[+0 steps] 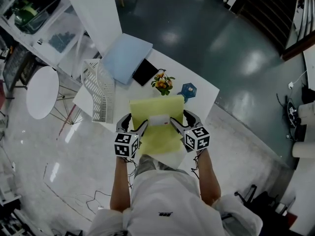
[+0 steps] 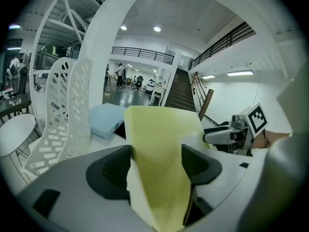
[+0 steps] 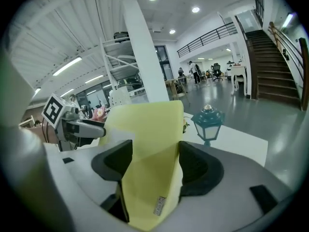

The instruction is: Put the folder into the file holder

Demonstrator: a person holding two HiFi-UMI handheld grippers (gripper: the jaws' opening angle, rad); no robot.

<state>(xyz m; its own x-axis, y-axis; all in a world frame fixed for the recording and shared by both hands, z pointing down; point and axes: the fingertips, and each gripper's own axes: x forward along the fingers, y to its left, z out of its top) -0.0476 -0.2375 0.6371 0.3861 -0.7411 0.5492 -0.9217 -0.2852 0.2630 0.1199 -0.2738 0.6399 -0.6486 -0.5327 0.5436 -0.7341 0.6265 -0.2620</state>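
The white file holder (image 1: 98, 90) stands on the table (image 1: 204, 88), at ten o'clock from the yellow folder (image 1: 156, 113). The left gripper (image 1: 134, 124) pinches the folder's nine o'clock edge and the right gripper (image 1: 181, 122) its three o'clock edge. Both sets of jaws are clamped on the sheet, probably so it hangs level without sagging, ready for the holder.

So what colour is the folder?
The folder is pale yellow, clearest in the head view.
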